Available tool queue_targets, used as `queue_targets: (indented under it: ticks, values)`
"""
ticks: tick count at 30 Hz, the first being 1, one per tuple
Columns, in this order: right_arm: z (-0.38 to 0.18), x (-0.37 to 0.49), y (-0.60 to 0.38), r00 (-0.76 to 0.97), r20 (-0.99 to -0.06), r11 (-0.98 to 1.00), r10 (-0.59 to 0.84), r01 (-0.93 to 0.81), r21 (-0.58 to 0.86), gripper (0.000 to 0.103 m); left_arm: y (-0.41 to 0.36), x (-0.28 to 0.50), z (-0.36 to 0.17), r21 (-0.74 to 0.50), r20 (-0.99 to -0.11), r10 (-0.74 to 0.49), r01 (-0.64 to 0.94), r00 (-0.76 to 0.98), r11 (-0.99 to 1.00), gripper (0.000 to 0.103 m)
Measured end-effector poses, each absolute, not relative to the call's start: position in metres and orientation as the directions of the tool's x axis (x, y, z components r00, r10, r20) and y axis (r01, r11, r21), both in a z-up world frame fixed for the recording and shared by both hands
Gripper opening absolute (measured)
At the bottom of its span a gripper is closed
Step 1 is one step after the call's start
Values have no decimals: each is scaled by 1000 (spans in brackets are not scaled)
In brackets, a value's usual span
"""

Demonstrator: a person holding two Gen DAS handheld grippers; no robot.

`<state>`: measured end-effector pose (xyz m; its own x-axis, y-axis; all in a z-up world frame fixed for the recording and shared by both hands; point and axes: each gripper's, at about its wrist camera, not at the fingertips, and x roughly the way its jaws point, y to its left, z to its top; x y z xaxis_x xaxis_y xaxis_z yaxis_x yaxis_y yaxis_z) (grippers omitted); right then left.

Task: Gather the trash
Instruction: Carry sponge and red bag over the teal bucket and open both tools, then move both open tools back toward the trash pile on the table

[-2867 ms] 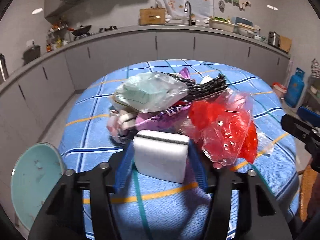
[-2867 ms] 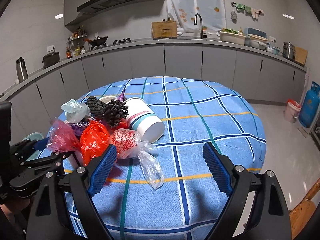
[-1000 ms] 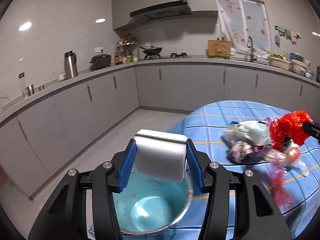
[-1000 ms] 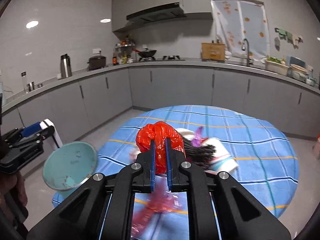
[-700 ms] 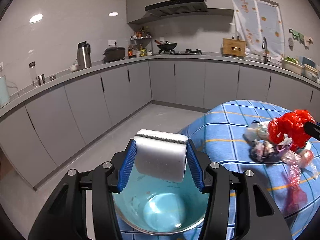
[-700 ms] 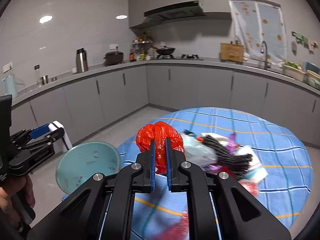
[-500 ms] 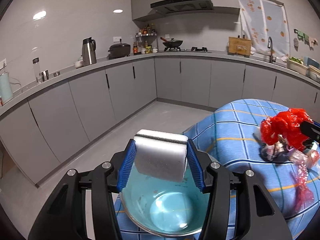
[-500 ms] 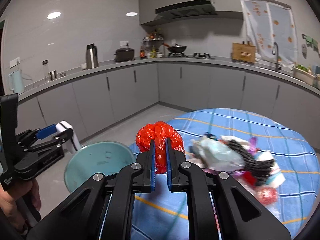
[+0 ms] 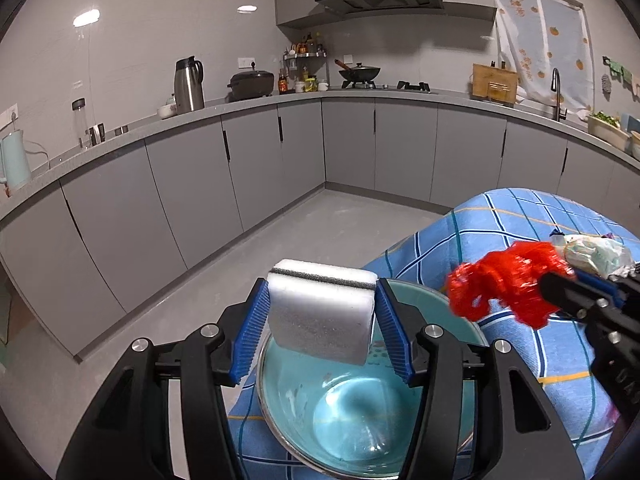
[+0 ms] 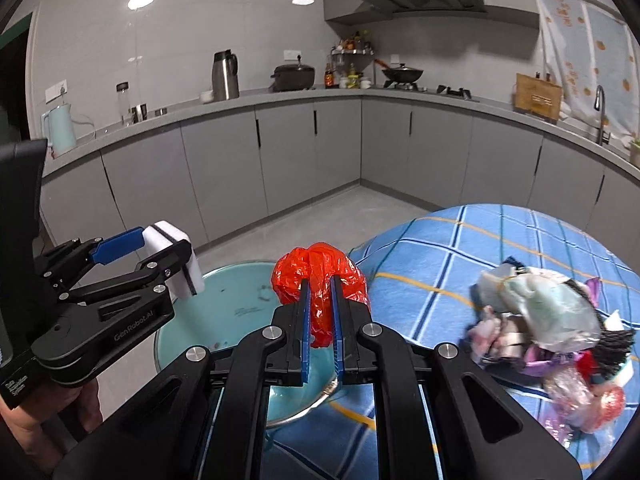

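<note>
My left gripper [image 9: 322, 300] is shut on a white sponge [image 9: 320, 320] and holds it over a teal metal bowl [image 9: 352, 412] at the table's edge. My right gripper [image 10: 320, 280] is shut on a crumpled red plastic bag [image 10: 318, 272] and holds it above the same bowl [image 10: 232, 304]. In the left wrist view the red bag [image 9: 504, 292] hangs just right of the bowl's rim. A pile of trash [image 10: 548, 328], with plastic bags, a cup and a dark bundle, lies on the blue checked tablecloth [image 10: 460, 264] to the right.
Grey kitchen cabinets [image 9: 240, 184] and a counter with kettles and pots run along the walls behind. Bare grey floor [image 9: 320, 224] lies between the table and the cabinets. The left gripper shows in the right wrist view [image 10: 176, 248].
Both grippers have swung left from the trash pile to the bowl. The right gripper closed on the red bag and carried it over the bowl. The sponge stays gripped.
</note>
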<state>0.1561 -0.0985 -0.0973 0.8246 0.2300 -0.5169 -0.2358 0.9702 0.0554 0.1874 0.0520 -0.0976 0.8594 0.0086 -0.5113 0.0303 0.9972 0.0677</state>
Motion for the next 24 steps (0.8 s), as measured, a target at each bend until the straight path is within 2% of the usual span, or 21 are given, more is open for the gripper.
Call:
queue_targets:
  ticks: [6, 8, 9, 12, 13, 19, 24]
  values:
    - [-112, 168, -92, 802, -546, 966, 241, -250, 60, 10, 52, 194, -106, 62, -532, -1, 40, 847, 997, 56]
    - [-116, 171, -90, 795, -555, 965, 247, -257, 61, 12, 52, 197, -108, 66, -536, 5, 36, 844, 997, 58]
    - [-118, 171, -91, 796, -554, 965, 244, -254, 61, 13, 53, 196, -110, 68, -536, 9, 33, 844, 997, 63]
    - [-123, 175, -92, 786, -566, 966, 247, -248, 78, 25, 56, 196, -110, 63, -535, 12, 26, 845, 998, 67]
    - [-123, 175, -93, 787, -566, 966, 246, -246, 79, 28, 58, 196, -110, 61, -533, 15, 21, 846, 998, 71]
    - [-121, 173, -96, 789, -560, 965, 252, -245, 89, 34, 63, 195, -109, 60, -530, 26, 7, 847, 998, 75]
    - [-116, 167, -101, 792, -558, 967, 249, -239, 93, 37, 63, 192, -107, 64, -520, 33, 0, 853, 998, 82]
